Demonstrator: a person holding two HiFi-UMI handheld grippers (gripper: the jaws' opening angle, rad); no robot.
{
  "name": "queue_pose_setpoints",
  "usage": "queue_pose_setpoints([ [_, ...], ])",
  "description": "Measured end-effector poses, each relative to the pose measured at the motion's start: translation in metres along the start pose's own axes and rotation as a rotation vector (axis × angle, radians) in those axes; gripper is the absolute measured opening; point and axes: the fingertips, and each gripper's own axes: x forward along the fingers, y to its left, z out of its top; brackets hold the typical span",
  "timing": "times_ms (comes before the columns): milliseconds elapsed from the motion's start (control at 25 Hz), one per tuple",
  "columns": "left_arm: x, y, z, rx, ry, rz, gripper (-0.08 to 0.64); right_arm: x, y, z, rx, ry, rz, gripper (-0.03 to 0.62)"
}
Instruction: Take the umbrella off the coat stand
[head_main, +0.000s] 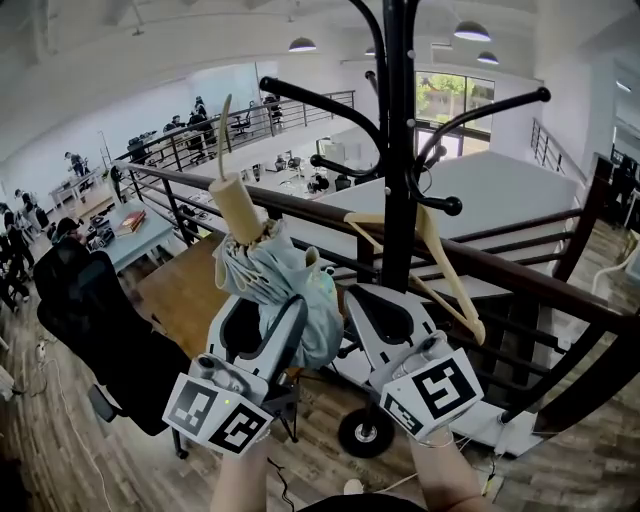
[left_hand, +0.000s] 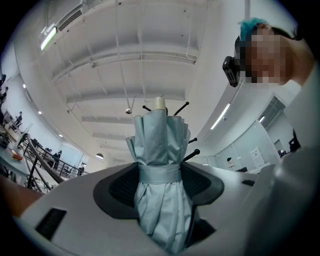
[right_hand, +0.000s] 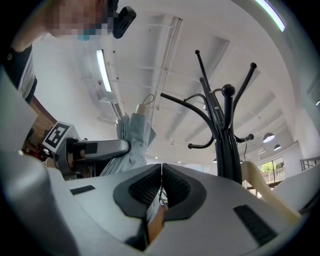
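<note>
Left tongs (left_hand: 160, 174) clamp the folded umbrella (head_main: 285, 280) at its strap, likely the firmest hold on soft, light, slippery fabric, beside the coat stand (head_main: 399, 180) and clear of its hooks, while the right tongs (right_hand: 161, 185) sit closed, empty.

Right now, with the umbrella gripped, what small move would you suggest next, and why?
I would probably draw the left gripper down and leftward, away from the coat stand. Its jaws are shut on the folded umbrella, whose strap loop appears free of the nearest hook, so it seems only to need clearing the arms.
</note>
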Motion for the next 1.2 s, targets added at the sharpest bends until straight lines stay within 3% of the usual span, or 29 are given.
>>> queue_pose_setpoints([
  [360, -0.043, -0.006, -0.051, -0.122, 0.109, 0.041, 0.275, -0.034, 0.017, -0.032, 0.050, 0.132, -0.036, 0.028],
  [760, -0.083, -0.029, -0.086, -0.157, 0.206, 0.016, 0.273, -0.078, 0.046, -0.058, 0.129, 0.203, -0.087, 0.028],
  [1200, -0.103, -0.043, -0.093, -0.188, 0.257, -0.024, 0.273, -0.105, 0.064, -0.068, 0.144, 0.244, -0.115, 0.026],
])
